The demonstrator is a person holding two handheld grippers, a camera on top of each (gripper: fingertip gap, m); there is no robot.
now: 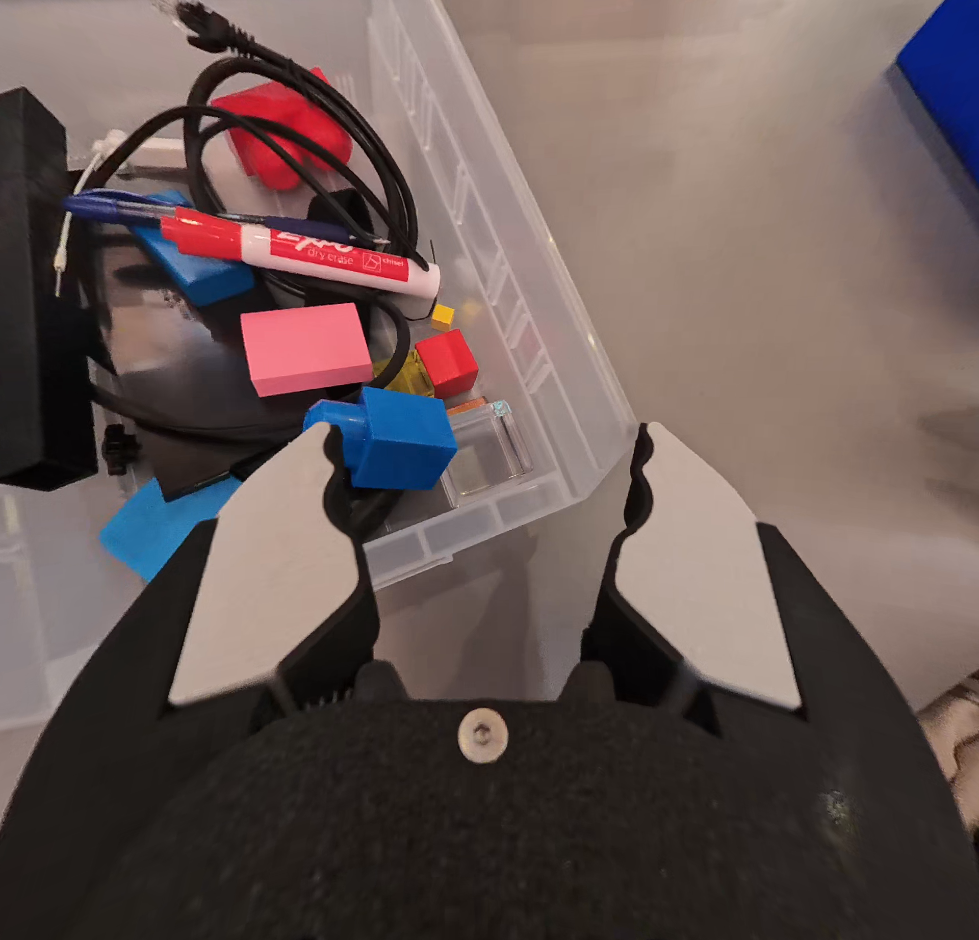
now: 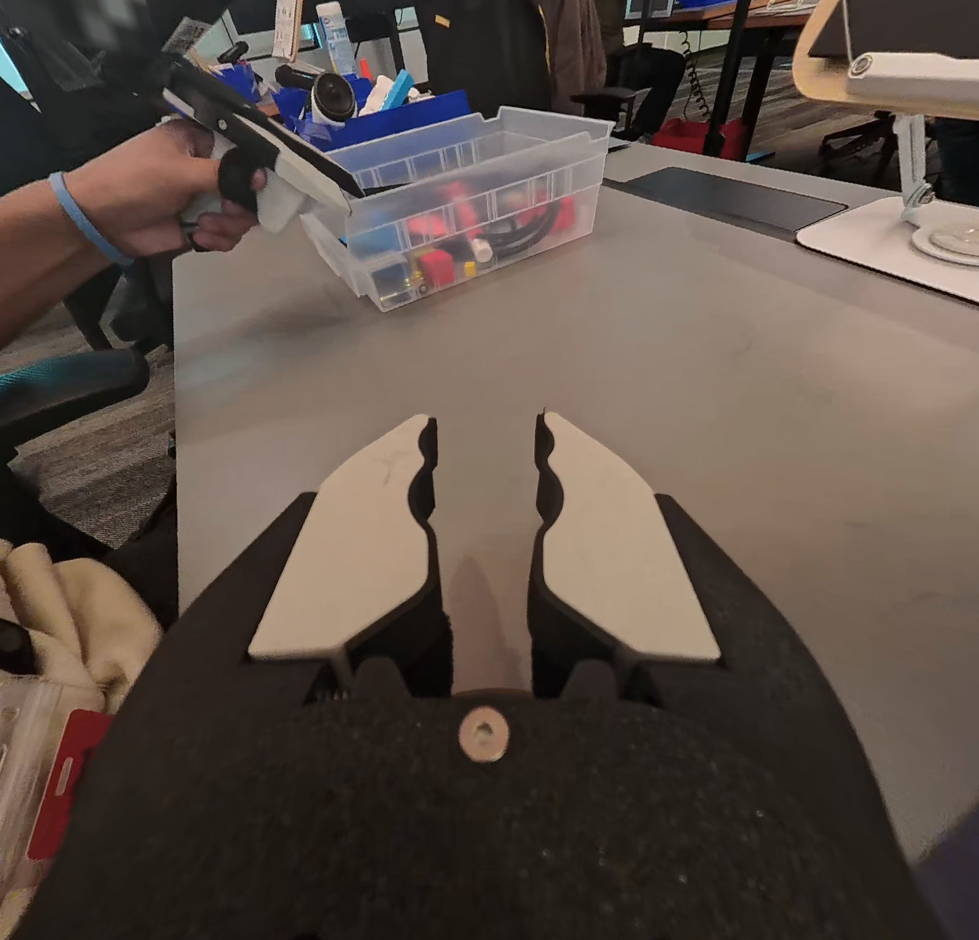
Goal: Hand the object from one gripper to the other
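A clear plastic bin point(image 1: 530, 342) on a grey table holds small items: a blue block with a peg point(image 1: 402, 446), a pink block point(image 1: 304, 348), a red cube point(image 1: 447, 361), a red-capped marker point(image 1: 302, 252), a coiled black cable point(image 1: 296, 136) and a red part point(image 1: 288, 131). My left gripper point(image 1: 484, 432) is open and empty above the bin's near corner, its left finger beside the blue block. In the right wrist view the bin point(image 2: 466, 194) stands far ahead and the left gripper point(image 2: 318, 178), held by a hand, points into it. My right gripper point(image 2: 487, 422) is open and empty low over the table.
A blue box point(image 1: 948, 83) sits at the right of the left wrist view. A black box point(image 1: 32, 279) stands at the bin's left. A blue bin of tools point(image 2: 371, 109) is behind the clear bin. A white stand base point(image 2: 900, 247) and dark mat point(image 2: 741, 199) lie far right.
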